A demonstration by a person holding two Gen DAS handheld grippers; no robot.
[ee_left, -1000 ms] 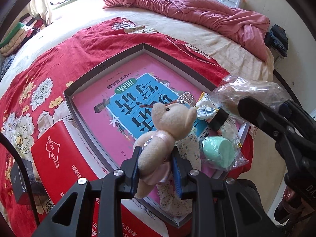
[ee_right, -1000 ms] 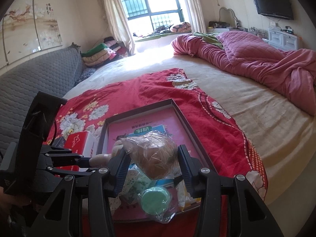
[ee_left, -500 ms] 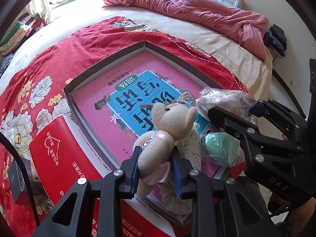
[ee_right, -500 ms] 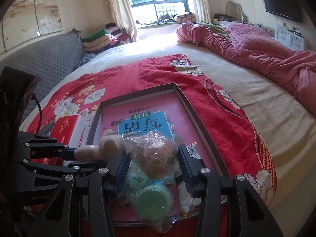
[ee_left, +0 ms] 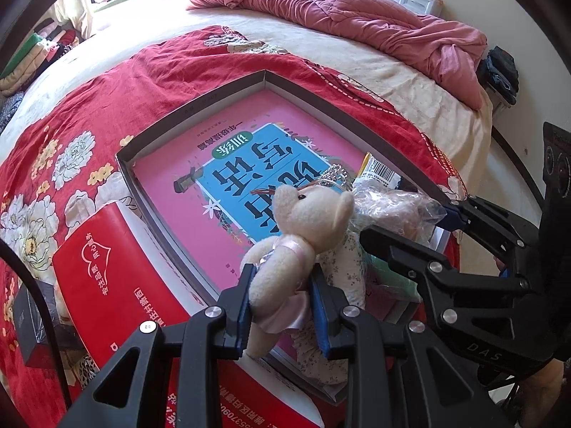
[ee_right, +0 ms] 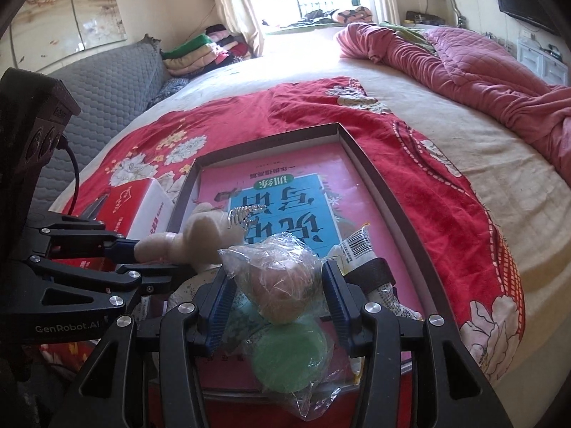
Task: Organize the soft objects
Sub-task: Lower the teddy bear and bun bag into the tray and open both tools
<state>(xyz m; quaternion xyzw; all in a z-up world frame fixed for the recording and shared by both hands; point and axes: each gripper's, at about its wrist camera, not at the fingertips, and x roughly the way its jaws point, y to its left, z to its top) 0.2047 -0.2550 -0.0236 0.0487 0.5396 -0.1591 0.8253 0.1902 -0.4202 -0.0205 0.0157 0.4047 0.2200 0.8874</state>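
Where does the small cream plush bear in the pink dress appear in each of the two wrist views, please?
Left wrist view: the small cream plush bear in the pink dress sits at lower centre, clamped at its skirt in the left gripper.
Right wrist view: the bear is at left of centre, seen from behind, sticking out of the left gripper.
Shared landmark: the blue-and-pink book in the shallow grey box.

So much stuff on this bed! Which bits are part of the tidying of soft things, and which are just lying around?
Part of the job:
- teddy bear, held by the left gripper
- bagged soft toy, held by the right gripper
- tray

Just lying about:
- book
- red box
- pink quilt
- snack packet
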